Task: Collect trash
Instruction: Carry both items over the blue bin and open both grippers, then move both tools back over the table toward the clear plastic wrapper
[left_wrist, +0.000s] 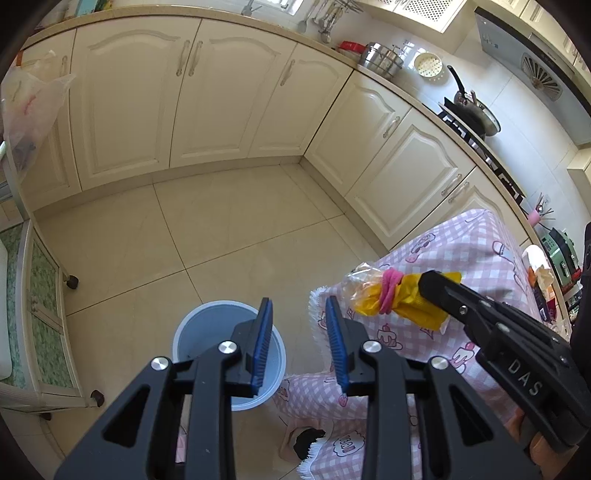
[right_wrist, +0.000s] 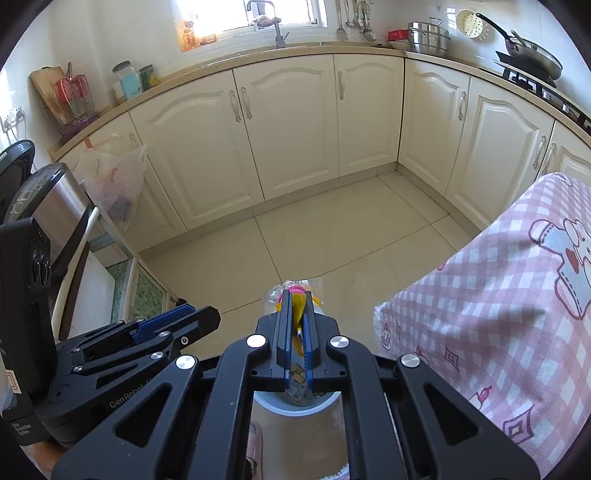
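A yellow plastic bag (left_wrist: 406, 299) tied with a pink band (left_wrist: 389, 290), its clear crinkled end sticking out, hangs in my right gripper (left_wrist: 424, 282), which is shut on it above the corner of the pink checked tablecloth (left_wrist: 469, 254). In the right wrist view the yellow bag (right_wrist: 297, 304) is pinched between the blue pads of the right gripper (right_wrist: 298, 301). A grey-blue bin (left_wrist: 207, 328) stands on the floor beside the table; its rim (right_wrist: 275, 406) shows below the right gripper. My left gripper (left_wrist: 299, 301) is open and holds nothing above the bin's right edge; it also shows as the left gripper (right_wrist: 192, 314).
Cream cabinets (left_wrist: 207, 99) line the back and right walls. A thin plastic bag (left_wrist: 26, 107) hangs at the left. A wheeled cart (left_wrist: 44, 317) with castors stands at the left beside the bin. A slippered foot (right_wrist: 255, 443) is on the tiled floor (left_wrist: 221, 229).
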